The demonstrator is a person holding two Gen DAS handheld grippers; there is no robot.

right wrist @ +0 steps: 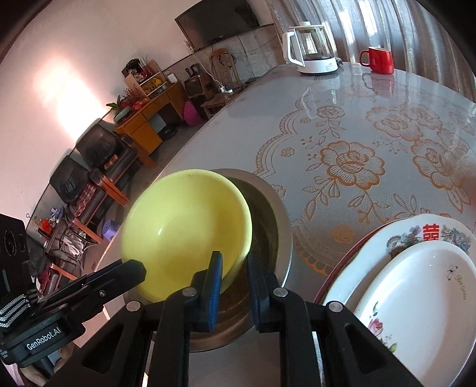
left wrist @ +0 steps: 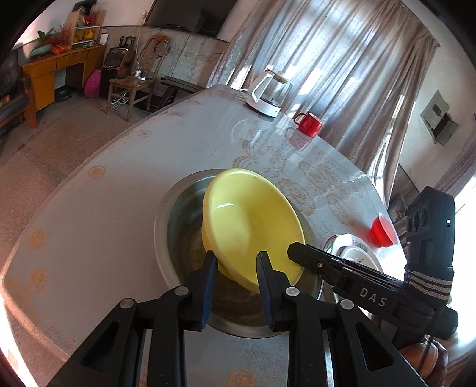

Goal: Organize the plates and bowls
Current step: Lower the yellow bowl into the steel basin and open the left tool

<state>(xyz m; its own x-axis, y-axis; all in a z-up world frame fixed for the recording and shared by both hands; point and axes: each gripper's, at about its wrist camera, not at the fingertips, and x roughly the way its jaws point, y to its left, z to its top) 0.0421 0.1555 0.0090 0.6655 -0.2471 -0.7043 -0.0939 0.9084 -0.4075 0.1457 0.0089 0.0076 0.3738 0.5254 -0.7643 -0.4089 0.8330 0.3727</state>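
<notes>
Steel basin [left wrist: 166,220] mostly hidden behind yellow bowl [left wrist: 253,220]; its near wall cut off by the fingers. Plate stack [right wrist: 416,285] cropped at frame edge. Yellow bowl tilted, held over the basin on the counter [right wrist: 342,125]. Left gripper [left wrist: 236,265] clenched on the bowl's near rim; right gripper [right wrist: 235,265] clenched on its rim from the opposite side.

White-based glass kettle [right wrist: 312,52], red mug [right wrist: 377,60], wall television [right wrist: 220,20], yellow wooden desk [left wrist: 56,70]

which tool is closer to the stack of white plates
Right. The right tool grips the yellow bowl rim beside the plates; the left tool holds the bowl's far side.
</notes>
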